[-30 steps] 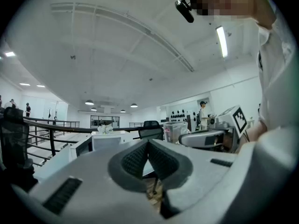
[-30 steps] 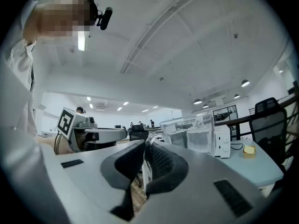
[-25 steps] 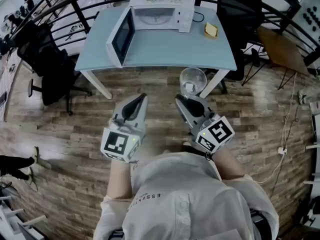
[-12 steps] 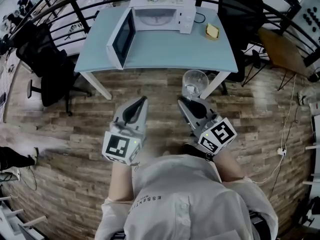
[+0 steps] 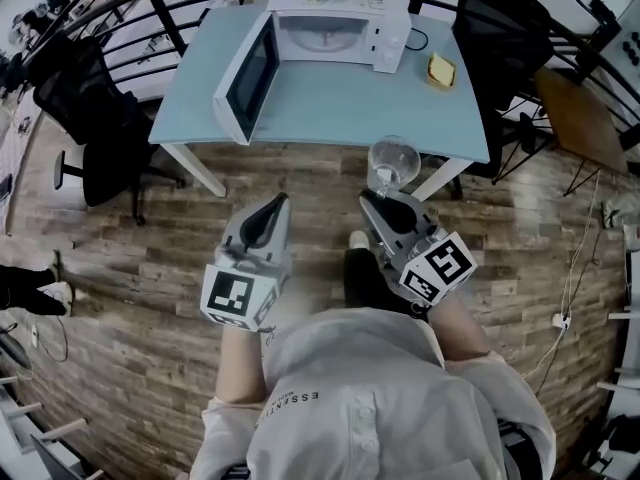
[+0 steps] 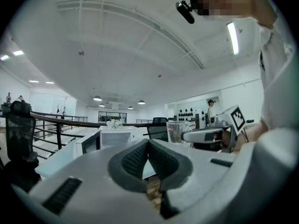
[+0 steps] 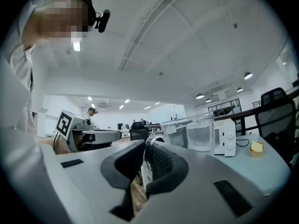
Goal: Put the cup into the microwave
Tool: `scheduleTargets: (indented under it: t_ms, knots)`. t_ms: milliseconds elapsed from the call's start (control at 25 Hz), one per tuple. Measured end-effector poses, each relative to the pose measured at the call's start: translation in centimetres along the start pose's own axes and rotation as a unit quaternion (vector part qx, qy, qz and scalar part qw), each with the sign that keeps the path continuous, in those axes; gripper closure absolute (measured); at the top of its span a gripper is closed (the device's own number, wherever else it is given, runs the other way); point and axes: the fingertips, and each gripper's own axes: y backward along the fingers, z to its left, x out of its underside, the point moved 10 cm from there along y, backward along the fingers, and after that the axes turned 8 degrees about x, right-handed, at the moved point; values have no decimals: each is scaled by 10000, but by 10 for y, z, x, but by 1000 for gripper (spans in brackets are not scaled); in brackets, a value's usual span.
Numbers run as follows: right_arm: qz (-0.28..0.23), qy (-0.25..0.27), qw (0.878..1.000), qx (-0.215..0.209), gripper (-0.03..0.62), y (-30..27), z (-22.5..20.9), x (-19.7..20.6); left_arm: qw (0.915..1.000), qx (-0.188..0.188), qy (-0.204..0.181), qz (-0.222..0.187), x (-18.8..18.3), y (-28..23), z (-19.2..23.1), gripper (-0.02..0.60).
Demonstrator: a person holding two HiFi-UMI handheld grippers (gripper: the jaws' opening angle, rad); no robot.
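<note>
A clear plastic cup [image 5: 393,163] hangs upright at the front edge of the pale blue table [image 5: 330,113], with my right gripper [image 5: 385,197] shut on its near wall. In the right gripper view the cup [image 7: 189,130] has its rim pinched between the dark pads [image 7: 161,162]. The white microwave [image 5: 340,30] stands at the table's far side, its door [image 5: 243,80] swung wide open to the left. My left gripper [image 5: 275,204] floats beside the right one, shut and empty, over the wooden floor; in its own view the cup [image 6: 177,130] and microwave [image 6: 117,136] lie ahead.
A yellow sponge [image 5: 441,69] lies right of the microwave. Black office chairs stand left [image 5: 95,133] and right [image 5: 500,33] of the table. A black railing [image 5: 150,13] curves behind it. The person's foot [image 5: 358,258] is on the floor below the grippers.
Both grippers and the person have moved toward the table. The cup, still held, has come from over the floor to the table's front edge. The jaws have not changed.
</note>
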Motion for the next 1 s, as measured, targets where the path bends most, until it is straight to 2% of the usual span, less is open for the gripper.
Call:
scheduleTargets:
  t_ms: [280,600,800,1000]
  knots:
    - [17,-103,9993,-352,562,-59,-68,2,9994,-314,-11,138,0,-62,38,580]
    - [87,-94,9972,-734,562,-131,-171,-18,9981,-595,27,184,-21,-169,88,580]
    - [152,-91,9956,-917,562,-173,-228,-17,9980,-626,62,73,-19,-225,117,580]
    - [274,-93,9940,-1059,562,-208,-264,-12,9972,-706,158,186,-8,-262,139,580]
